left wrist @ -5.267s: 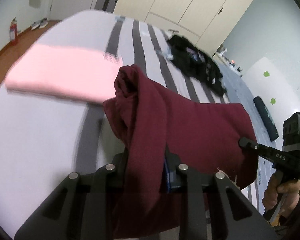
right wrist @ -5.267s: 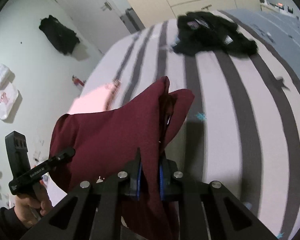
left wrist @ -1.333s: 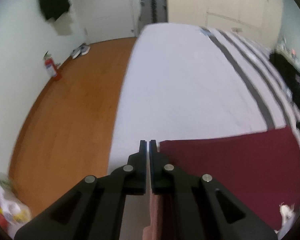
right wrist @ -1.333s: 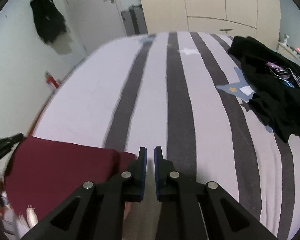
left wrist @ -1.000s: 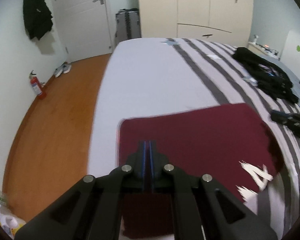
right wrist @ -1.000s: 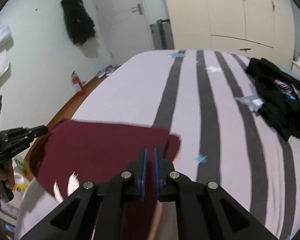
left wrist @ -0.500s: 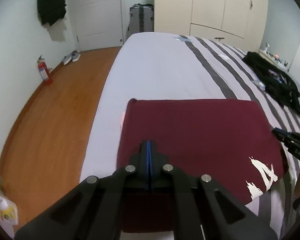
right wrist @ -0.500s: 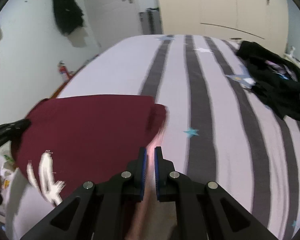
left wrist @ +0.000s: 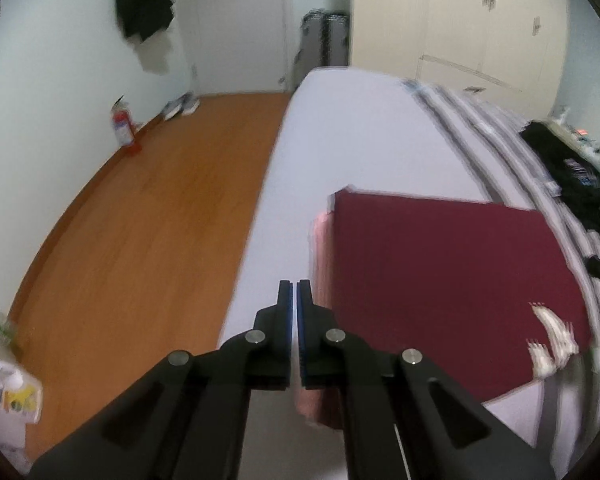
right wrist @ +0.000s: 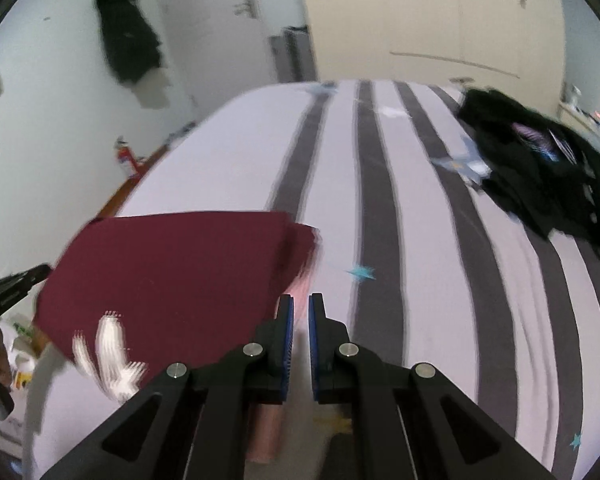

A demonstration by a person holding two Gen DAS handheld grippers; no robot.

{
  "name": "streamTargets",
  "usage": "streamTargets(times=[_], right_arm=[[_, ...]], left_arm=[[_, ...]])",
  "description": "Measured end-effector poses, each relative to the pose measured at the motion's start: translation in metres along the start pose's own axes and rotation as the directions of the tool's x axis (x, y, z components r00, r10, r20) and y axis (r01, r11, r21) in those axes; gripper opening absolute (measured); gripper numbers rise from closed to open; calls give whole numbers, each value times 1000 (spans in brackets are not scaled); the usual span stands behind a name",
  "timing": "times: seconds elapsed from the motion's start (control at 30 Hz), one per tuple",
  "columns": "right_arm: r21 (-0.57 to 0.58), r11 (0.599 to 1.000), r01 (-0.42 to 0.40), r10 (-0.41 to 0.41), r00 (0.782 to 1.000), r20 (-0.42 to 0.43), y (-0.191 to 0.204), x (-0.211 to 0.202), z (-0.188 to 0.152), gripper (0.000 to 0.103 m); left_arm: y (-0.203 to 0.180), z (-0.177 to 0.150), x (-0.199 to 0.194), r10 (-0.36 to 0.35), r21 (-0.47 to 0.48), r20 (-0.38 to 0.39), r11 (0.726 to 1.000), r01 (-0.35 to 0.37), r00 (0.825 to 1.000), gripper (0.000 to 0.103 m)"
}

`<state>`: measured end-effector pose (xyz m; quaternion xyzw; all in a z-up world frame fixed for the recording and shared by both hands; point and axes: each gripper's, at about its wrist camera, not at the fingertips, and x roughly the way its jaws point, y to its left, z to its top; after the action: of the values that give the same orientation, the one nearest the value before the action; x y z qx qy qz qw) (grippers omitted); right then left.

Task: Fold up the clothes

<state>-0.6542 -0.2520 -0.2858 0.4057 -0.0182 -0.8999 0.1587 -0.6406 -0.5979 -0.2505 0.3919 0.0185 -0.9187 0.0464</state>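
Since a moment ago my left hand-held gripper (left wrist: 293, 285) has swung off the maroon shirt (left wrist: 440, 288), which now lies folded flat at right of the left view, stacked on what seems a pink garment (left wrist: 320, 240) on the bed (left wrist: 360, 128); blur makes that edge uncertain. Both hand-held grippers are clenched on nothing, the right one (right wrist: 300, 300) just beside the shirt's corner. I judge this fold done, set aside so the black pile (right wrist: 540, 168) at upper right comes next.
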Motion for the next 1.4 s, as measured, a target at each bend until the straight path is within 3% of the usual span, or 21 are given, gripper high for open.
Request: streamTargets(times=[0.13, 0.33, 0.67, 0.83, 0.9, 1.03, 1.23, 1.4], right_arm=[[-36, 998, -59, 59, 998, 15, 39, -9, -4, 7], [-41, 997, -66, 64, 997, -42, 70, 8, -32, 7], [-46, 999, -23, 21, 999, -40, 35, -4, -38, 0], [-2, 998, 56, -56, 998, -33, -2, -14, -32, 2], [31, 996, 83, -81, 996, -37, -22, -21, -31, 2], [-11, 997, 73, -73, 997, -16, -29, -56, -34, 2], [-50, 999, -19, 18, 1000, -19, -20, -121, -56, 3], [-84, 994, -72, 69, 997, -39, -8, -179, -99, 26]], left_arm=[[-30, -8, -15, -62, 46, 18, 997, 61, 998, 1], [-38, -29, -7, -57, 22, -28, 998, 58, 998, 1], [-11, -45, -16, 31, -19, -54, 999, -32, 998, 1], [-6, -51, -30, 55, -28, -66, 998, -57, 996, 1], [-13, -53, -47, 50, -22, -49, 998, -51, 998, 1], [-30, -57, -90, 24, -22, -26, 999, -24, 999, 1], [-76, -82, -172, 28, 1, -3, 1000, -28, 1000, 1], [-122, -123, -235, 73, -55, -4, 996, -73, 997, 5]])
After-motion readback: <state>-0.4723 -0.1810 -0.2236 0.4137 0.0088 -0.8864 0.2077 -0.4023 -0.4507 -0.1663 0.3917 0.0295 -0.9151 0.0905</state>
